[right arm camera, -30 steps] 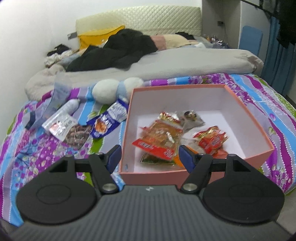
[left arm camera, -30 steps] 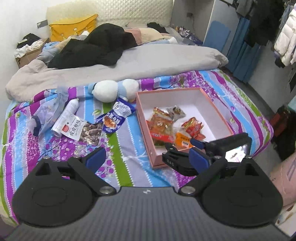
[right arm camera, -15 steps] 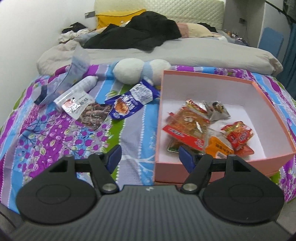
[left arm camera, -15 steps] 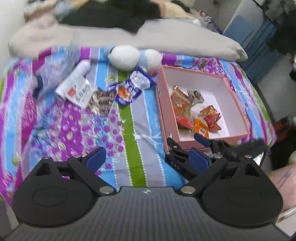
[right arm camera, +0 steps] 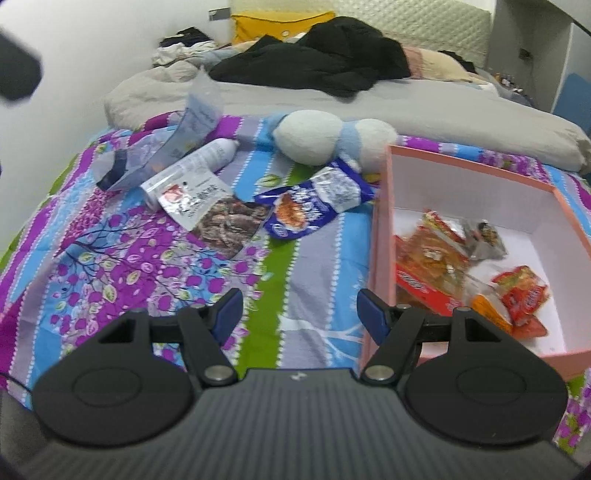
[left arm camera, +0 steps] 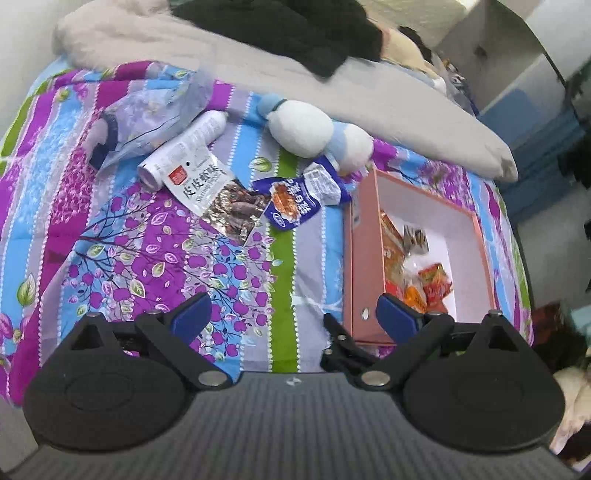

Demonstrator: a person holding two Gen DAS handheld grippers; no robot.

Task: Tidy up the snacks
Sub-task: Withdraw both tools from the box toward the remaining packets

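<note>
Two snack packets remain outside the box. The blue packet (right arm camera: 314, 208) lies flat on the bedspread, just beside the pink box (right arm camera: 380, 236) at its far left corner. The white-and-brown packet (right arm camera: 218, 210) lies to its left, touching it at one edge and resting partly against a white spray bottle (right arm camera: 192, 168). The box already holds several orange and red packets (right arm camera: 432, 266).

My right claw (right arm camera: 297, 308) is wide open and holds nothing. It hovers above the bedspread, short of the blue packet, with its right finger near the box's near left corner. My left claw (left arm camera: 293, 312) is also wide open and empty, and it sits beside the box's left wall.

Risks, in my judgement:
- The packets are thin, glossy and flat. A claw that closes too high will slide off the film; one that closes too low will pinch the bedspread (right arm camera: 110, 266) with it.
- The two packets touch. Lifting one may drag the other.
- The right finger may strike the box wall and shift the box.
- The bottle may roll if the white-and-brown packet is pulled.

The bed is soft, so it yields under pressure. A plush toy (right arm camera: 332, 138) lies behind the blue packet, a clear pouch (right arm camera: 173, 147) behind the bottle. Farther back are a grey duvet (right arm camera: 406, 99), dark clothes (right arm camera: 325, 62) and a yellow pillow (right arm camera: 273, 24) against the headboard.
</note>
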